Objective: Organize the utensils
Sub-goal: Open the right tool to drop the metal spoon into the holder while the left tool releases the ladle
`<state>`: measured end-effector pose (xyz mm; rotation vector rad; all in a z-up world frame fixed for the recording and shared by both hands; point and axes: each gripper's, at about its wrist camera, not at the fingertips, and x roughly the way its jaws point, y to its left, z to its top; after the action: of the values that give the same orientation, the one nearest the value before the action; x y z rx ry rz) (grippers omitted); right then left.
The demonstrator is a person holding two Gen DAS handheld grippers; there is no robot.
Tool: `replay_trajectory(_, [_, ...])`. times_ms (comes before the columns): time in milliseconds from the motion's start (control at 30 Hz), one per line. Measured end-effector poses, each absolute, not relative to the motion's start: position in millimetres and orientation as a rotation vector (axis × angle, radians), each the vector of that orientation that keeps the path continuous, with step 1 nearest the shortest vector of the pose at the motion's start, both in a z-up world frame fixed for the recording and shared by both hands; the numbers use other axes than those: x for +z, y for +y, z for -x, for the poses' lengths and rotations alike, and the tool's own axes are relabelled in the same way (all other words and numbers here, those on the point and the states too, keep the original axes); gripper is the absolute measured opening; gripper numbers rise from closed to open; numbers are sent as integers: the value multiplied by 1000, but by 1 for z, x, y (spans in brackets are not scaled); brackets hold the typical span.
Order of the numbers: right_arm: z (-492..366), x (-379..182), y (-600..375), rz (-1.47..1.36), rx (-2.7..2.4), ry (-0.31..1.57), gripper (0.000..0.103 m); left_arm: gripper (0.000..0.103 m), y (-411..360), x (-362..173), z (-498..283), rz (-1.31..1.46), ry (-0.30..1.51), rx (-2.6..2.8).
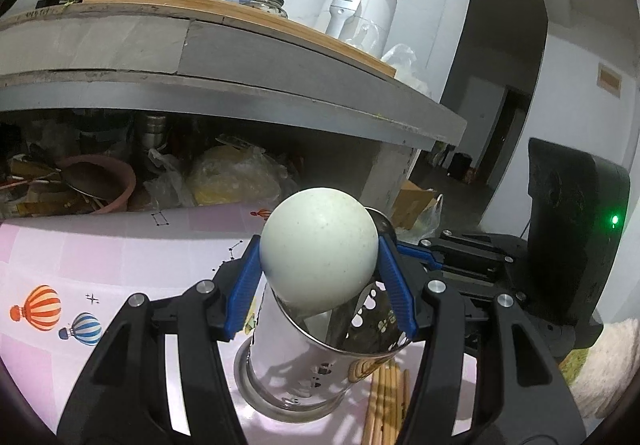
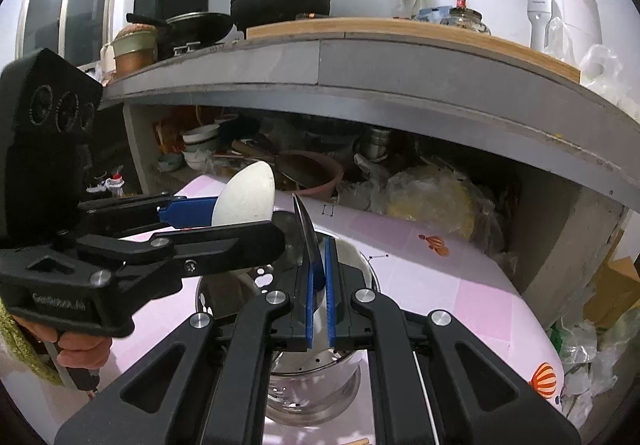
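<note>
Now Two Spoons Are Going Into the Shiny Cup

Right now the left gripper [image 1: 320,265] is pinching a pale rice spoon [image 1: 320,253] by its round head, with a blue pad on each side. The spoon's handle is pointing down into the metal holder [image 1: 320,361]. The right gripper [image 2: 319,277] is pressing its blue fingers [image 2: 330,285] nearly together on a thin metal spoon [image 2: 306,233], seen edge-on, and it is hanging just over the same holder.

The rice spoon is looking light and stiff, probably plastic. Its round head is smooth, so it may be slipping a little in the pads. Holding it by the neck would likely feel safer. The metal spoon is looking hard, thin and slippery too, and it may be clinking if it drops. The holder is shiny and has holes in its wall. It is standing up on the table, and it could be tipping if a spoon pushes its rim.

Some wooden chopsticks [image 1: 386,401] are lying just beside the holder. The tablecloth [image 1: 80,257] is pink with little balloons on it. Behind the table, a grey counter [image 2: 400,77] is holding pots and bottles, and bowls and bags are crowding the dark space under it.
</note>
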<state>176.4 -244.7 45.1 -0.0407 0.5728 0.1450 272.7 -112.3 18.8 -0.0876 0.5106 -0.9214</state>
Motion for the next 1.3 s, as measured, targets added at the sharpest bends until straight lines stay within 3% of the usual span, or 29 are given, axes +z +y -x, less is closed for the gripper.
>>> replay_trajectory(1300, [-182, 41, -262, -78, 213, 665, 8, 61, -119, 16, -269, -18, 524, -907])
